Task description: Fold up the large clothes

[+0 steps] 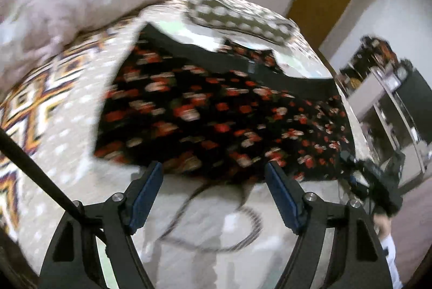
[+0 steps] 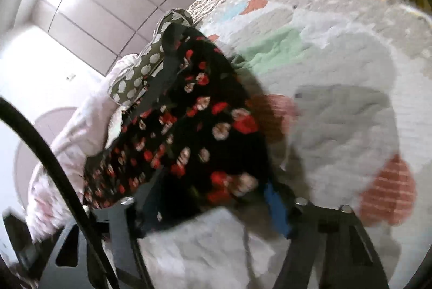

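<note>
A black garment with red and white flowers (image 1: pixel 216 111) lies spread on the bed; a plain black band runs along its far edge. My left gripper (image 1: pixel 214 175) is open, its blue pads apart, just short of the garment's near hem and not touching it. In the right wrist view the same garment (image 2: pixel 194 127) drapes over my right gripper (image 2: pixel 216 194). Its jaws stand wide with cloth lying between and over them; one blue pad (image 2: pixel 275 205) shows on the right, the left finger is covered.
The bed has a white quilt with pastel patches (image 2: pixel 337 73). A spotted pillow (image 1: pixel 237 16) lies at the head and a pale cushion (image 1: pixel 67 0) at left. A patterned cover (image 1: pixel 40 100) lies left. Shelving (image 1: pixel 386 89) stands right. A thin cord (image 1: pixel 216 221) lies near me.
</note>
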Motion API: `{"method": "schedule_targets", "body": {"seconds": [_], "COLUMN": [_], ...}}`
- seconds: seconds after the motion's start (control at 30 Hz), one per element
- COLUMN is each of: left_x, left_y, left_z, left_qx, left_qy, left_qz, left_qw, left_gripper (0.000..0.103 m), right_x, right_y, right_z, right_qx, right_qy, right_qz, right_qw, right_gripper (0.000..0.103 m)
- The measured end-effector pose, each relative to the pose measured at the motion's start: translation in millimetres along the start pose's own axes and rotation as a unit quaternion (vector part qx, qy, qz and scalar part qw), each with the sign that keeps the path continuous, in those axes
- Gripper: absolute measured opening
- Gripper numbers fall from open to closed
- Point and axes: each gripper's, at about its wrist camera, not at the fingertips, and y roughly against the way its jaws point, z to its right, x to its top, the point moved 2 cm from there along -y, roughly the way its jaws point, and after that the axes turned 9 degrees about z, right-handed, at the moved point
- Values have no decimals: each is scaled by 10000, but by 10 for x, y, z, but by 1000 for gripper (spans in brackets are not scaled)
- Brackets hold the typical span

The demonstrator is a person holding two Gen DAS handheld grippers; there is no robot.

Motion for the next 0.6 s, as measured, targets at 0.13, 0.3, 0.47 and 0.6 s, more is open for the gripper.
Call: {"method": "schedule_targets", "body": {"seconds": [0.13,0.3,0.47,0.6], "left_x": [-119,-226,-313,-388], "left_y": [361,699,930,1034], "left_z": [-666,-1304,-1772,-2020], "left_qx": [524,852,1001,1092], "left_qy": [342,757,1153,1300], "left_qz": [223,501,698,782], "left_qw": [9978,9922,9858,9824], "left_gripper": [77,77,77,77], "right_x": [162,324,-127,-849], "right_y": [-95,-34,-248,-643], "right_z": [-125,-1066,-2539,-3350], "right_qx": [-54,-484,-376,81], "right_qy": [-252,1240,3094,3920], "right_qz": [-81,116,181,-187], "right_qw": [9996,9910,9500,9197], "right_gripper": [26,24,22,19]}}
